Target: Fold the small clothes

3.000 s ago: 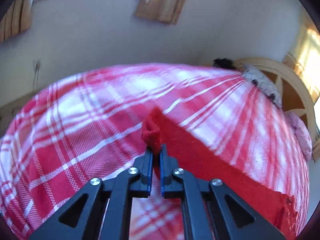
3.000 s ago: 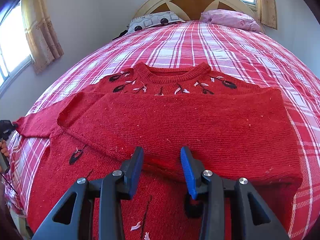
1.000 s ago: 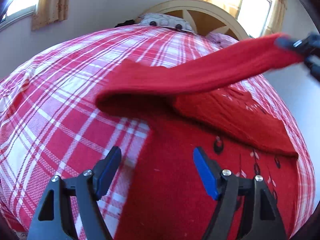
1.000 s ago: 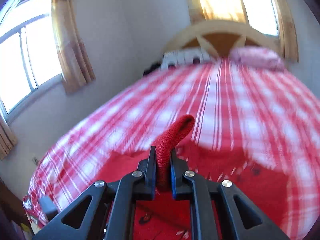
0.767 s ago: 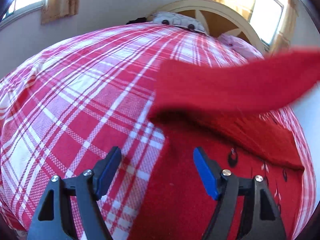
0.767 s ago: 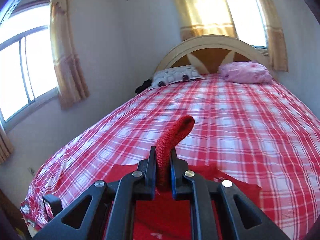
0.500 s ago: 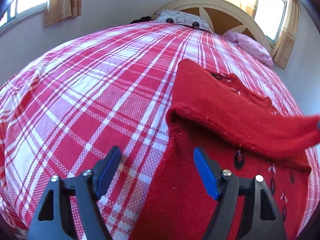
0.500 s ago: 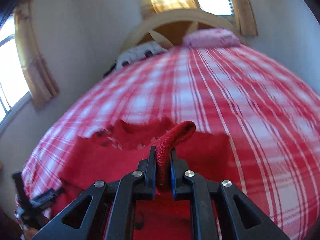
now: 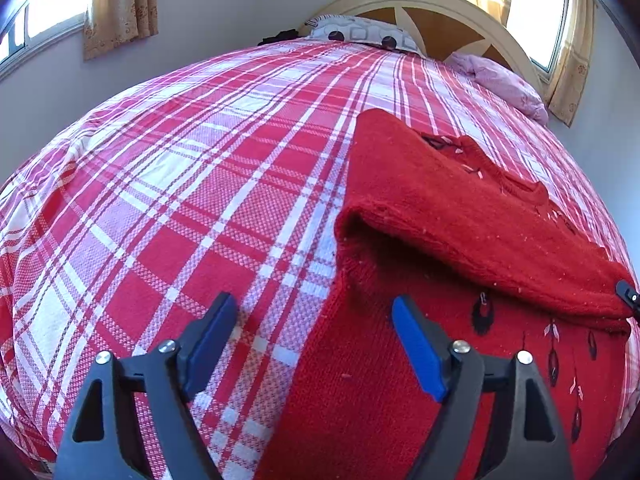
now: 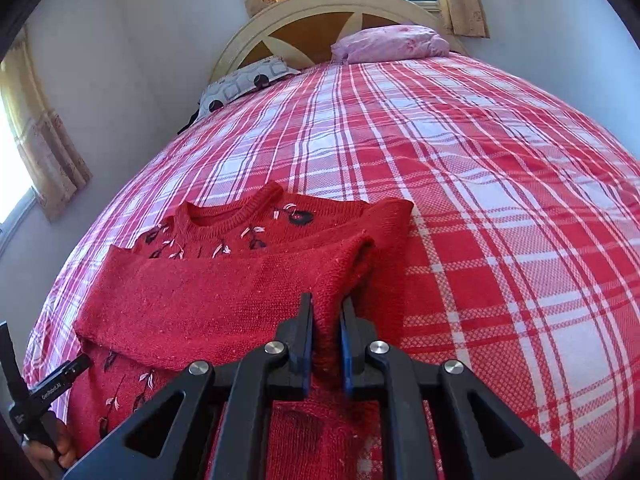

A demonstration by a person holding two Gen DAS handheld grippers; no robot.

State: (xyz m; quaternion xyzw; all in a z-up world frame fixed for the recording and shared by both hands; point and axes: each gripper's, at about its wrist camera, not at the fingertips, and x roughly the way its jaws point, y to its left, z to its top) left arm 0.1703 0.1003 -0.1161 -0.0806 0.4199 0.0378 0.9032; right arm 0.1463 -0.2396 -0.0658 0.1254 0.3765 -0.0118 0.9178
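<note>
Left wrist view: black two-finger left gripper (image 9: 312, 332) with blue pads, jaws opening wide, nothing between them, poised over the side edge of the red knitted sweater (image 9: 400, 380) spread on the red-and-white plaid bedspread (image 9: 180, 200).

Right wrist view: right gripper (image 10: 325, 344) clamped tight on the cuff of the folded-over sleeve (image 10: 224, 296), laid across the chest. Soft, thick, floppy knit, probably light; best pinched at hem corners or cuffs.

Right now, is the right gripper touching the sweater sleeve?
Touching. The right wrist view shows the right gripper shut on the red sleeve, knit pinched between both pads.
</note>
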